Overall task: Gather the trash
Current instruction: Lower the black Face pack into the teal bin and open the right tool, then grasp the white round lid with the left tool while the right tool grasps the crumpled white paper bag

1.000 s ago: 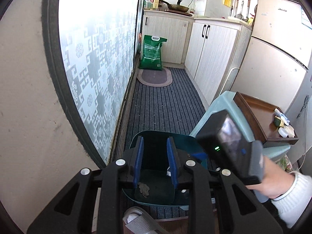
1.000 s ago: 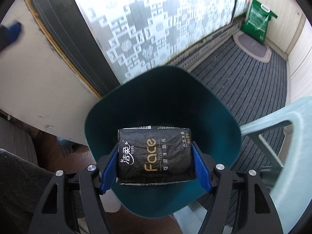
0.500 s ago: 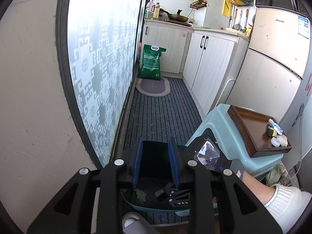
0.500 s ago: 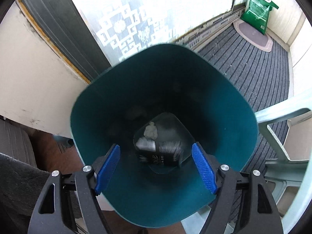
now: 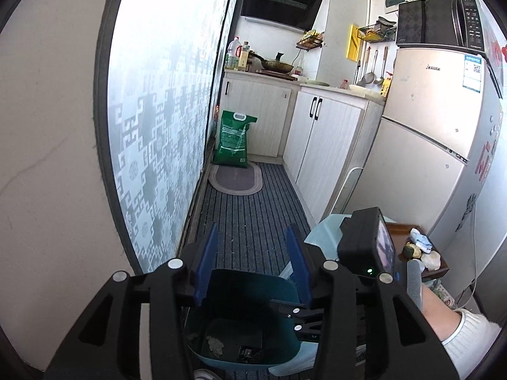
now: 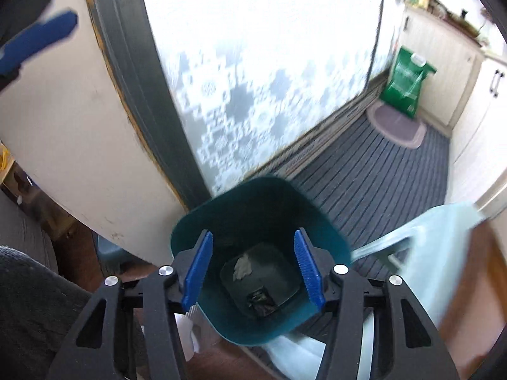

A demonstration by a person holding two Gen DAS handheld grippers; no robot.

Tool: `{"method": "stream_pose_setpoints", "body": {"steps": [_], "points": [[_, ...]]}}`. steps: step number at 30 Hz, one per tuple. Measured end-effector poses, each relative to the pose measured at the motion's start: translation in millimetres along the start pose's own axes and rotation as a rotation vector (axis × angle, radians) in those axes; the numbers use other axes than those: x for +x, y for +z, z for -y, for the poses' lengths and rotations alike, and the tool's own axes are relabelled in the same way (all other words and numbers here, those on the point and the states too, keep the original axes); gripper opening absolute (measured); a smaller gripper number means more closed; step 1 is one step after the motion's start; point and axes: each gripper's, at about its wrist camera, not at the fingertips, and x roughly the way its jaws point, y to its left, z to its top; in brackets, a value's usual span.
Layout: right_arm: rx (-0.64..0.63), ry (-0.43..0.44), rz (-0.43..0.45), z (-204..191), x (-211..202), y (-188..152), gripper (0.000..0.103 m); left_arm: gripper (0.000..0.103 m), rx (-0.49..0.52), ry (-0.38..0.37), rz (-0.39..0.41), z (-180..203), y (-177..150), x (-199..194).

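A teal bin (image 6: 221, 196) stands on the floor below both grippers. On its bottom lie a crumpled white tissue (image 6: 242, 266) and a black tissue pack (image 6: 261, 300). My right gripper (image 6: 252, 233) hangs above the bin's mouth, its jaws closing with nothing between them. The left wrist view shows the same bin (image 5: 285, 288) under my left gripper (image 5: 252, 232), whose jaws are opening and hold nothing. The tissue (image 5: 215, 345) and the pack (image 5: 250, 353) show there too. One blue left pad (image 6: 38, 41) appears blurred at the upper left of the right wrist view.
A pale blue plastic chair (image 5: 326, 234) stands right of the bin, with a wooden tray (image 5: 393, 231) of small items behind it. A hand in a white sleeve (image 5: 469, 338) holds the right gripper. Patterned glass door (image 5: 158, 126), green bag (image 5: 233, 139), oval mat (image 5: 236, 182), cabinets and fridge (image 5: 427, 158) line the narrow striped floor.
The black tissue pack left the right gripper and dropped into the bin. Both grippers rose. The left jaws widened; the right jaws spread, then narrowed.
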Motion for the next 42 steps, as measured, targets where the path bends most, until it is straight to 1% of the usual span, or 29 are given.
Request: {"method": "stream_pose_setpoints", "body": {"steps": [5,10,15,19,23,30,35,37,38,42], "points": [[0.034,-0.05,0.063,30,-44,-2,0.051,0.052,0.024,-0.034,0.012,30,8,2],[0.097,-0.107,0.099,73,-84,-20,0.051,0.053,0.059,-0.09,-0.019,68,7,18],[0.155,-0.164,0.13,110,-120,-39,0.051,0.056,0.12,-0.154,-0.049,107,1,30],[0.192,-0.185,0.148,135,-145,-56,0.051,0.058,0.145,-0.219,-0.088,138,-5,43],[0.228,-0.208,0.167,158,-170,-74,0.051,0.06,0.174,-0.261,-0.12,165,-15,57],[0.266,-0.232,0.173,183,-198,-105,0.051,0.062,0.216,-0.334,-0.193,211,-32,85],[0.288,-0.245,0.162,196,-212,-124,0.051,0.064,0.261,-0.358,-0.244,242,-47,104],[0.295,-0.249,0.153,201,-215,-132,0.053,0.067,0.286,-0.355,-0.27,256,-55,114],[0.3,-0.251,0.152,204,-217,-136,0.055,0.068,0.297,-0.351,-0.282,261,-58,118],[0.326,-0.235,0.146,215,-225,-152,0.056,0.068,0.334,-0.342,-0.338,282,-72,138]]}}
